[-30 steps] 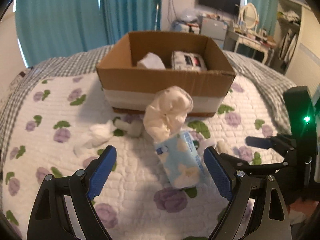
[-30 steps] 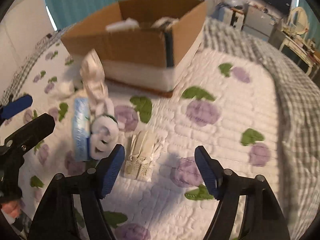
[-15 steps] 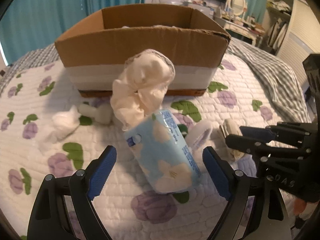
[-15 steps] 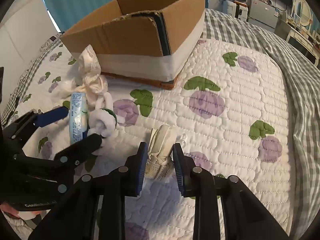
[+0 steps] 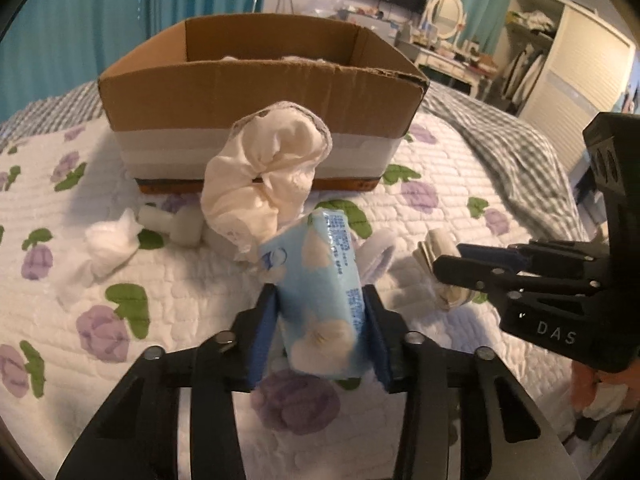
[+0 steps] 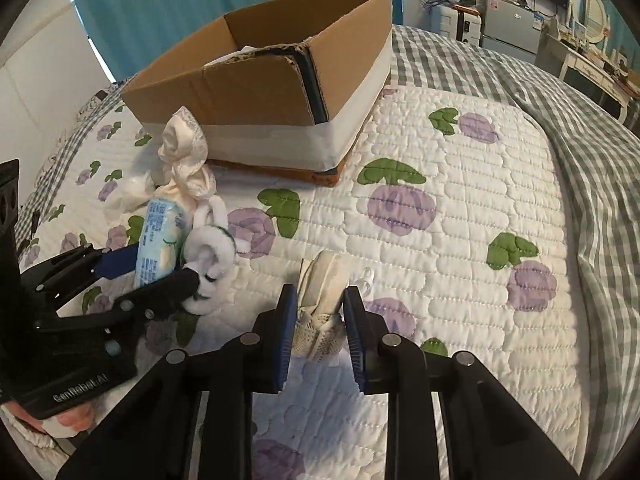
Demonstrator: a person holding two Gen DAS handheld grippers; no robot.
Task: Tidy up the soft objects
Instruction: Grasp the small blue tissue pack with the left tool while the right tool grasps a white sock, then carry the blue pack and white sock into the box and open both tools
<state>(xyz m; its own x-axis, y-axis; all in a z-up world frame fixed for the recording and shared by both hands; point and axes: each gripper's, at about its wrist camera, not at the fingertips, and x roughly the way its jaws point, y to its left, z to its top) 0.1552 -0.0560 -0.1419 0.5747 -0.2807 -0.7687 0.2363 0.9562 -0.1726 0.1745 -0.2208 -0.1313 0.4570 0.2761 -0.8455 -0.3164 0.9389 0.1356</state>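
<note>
My left gripper point(image 5: 320, 332) is shut on a light blue tissue pack point(image 5: 320, 292), which also shows in the right wrist view point(image 6: 160, 240). A cream scrunchie point(image 5: 264, 176) lies just behind the pack. My right gripper point(image 6: 318, 332) is shut on a folded cream sock point(image 6: 324, 292) on the quilt; the sock also shows in the left wrist view point(image 5: 434, 246). An open cardboard box point(image 5: 260, 92) stands behind, with soft white items inside. A white fluffy ring point(image 6: 208, 256) lies between the grippers.
A crumpled white tissue point(image 5: 104, 248) and a white foam piece point(image 5: 176, 224) lie left of the scrunchie. The floral quilt point(image 6: 460, 208) covers the bed; a checked blanket point(image 6: 600, 140) lies to the right. Furniture stands beyond the bed.
My left gripper closed on the tissue pack, which was between open jaws before. My right gripper closed on the sock one step earlier and stays shut on it.
</note>
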